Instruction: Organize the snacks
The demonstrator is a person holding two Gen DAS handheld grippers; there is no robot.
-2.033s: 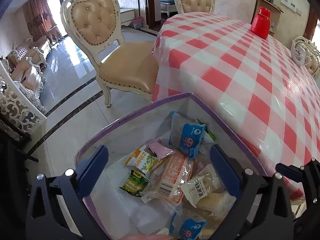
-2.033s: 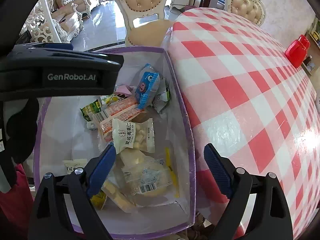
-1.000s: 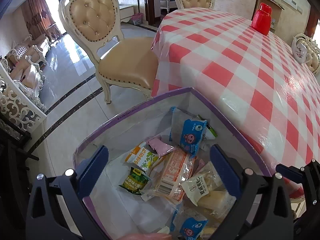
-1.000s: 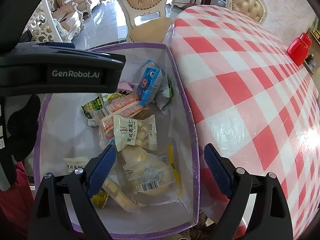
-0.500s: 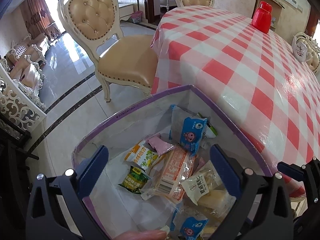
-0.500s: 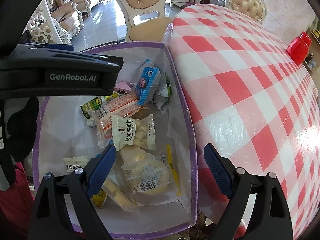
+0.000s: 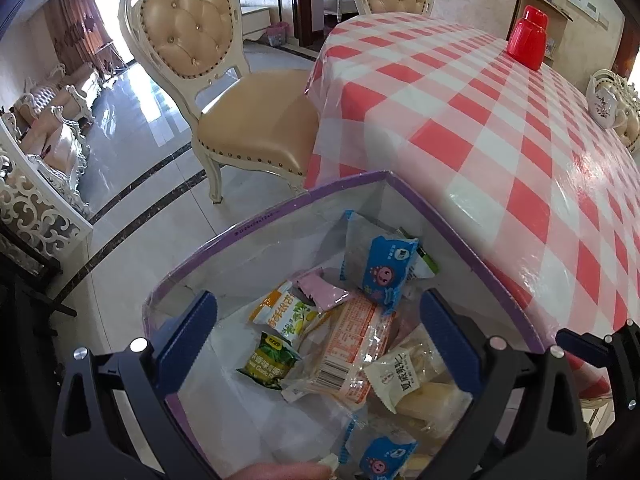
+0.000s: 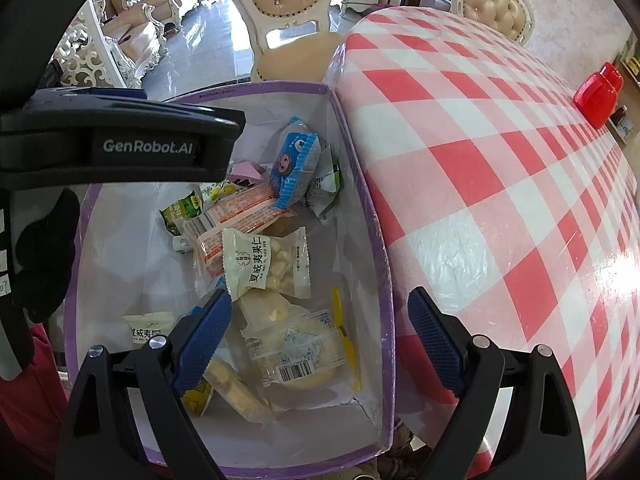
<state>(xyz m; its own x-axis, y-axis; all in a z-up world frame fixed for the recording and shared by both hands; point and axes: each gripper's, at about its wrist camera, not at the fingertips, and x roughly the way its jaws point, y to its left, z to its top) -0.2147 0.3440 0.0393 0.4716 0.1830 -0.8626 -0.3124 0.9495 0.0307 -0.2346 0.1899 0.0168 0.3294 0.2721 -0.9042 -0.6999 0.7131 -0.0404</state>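
Snacks: a loose heap of wrapped snacks [image 8: 256, 240] lay in the purple-rimmed box [image 8: 384, 264], which filled the lower middle of both frames just beside the checked surface [image 8: 500, 168].
Contents: a blue cartoon packet [image 7: 386, 270] leaned against the far wall; an orange-printed pack [image 7: 352, 344] and a white nut packet [image 8: 266, 264] lay across the pile; a green packet [image 7: 270, 360] sat lower left.
Surface: nothing of the snacks showed on it; only a red container [image 7: 528, 38] stood at the upper right.
Left claw: the left claw [image 7: 316, 328] was spread wide over the box, holding nothing.
Right claw: the right claw [image 8: 320, 340] was likewise wide apart and empty, low in the frame above the clear-wrapped pastry [image 8: 296, 354].
Stage: the heap would fit snacks yet to be taken out and sorted, or snacks already gathered into the box; the frames did not settle which.
Risk, wrappers: the packets overlapped and looked slick, so a pinch could have caught two at once or slid off a crinkled edge.
Risk, box: its thin walls looked soft; a claw nudging the rim could have dented or shifted it.
Risk, crowding: both claws hung close over one opening and could have knocked together.
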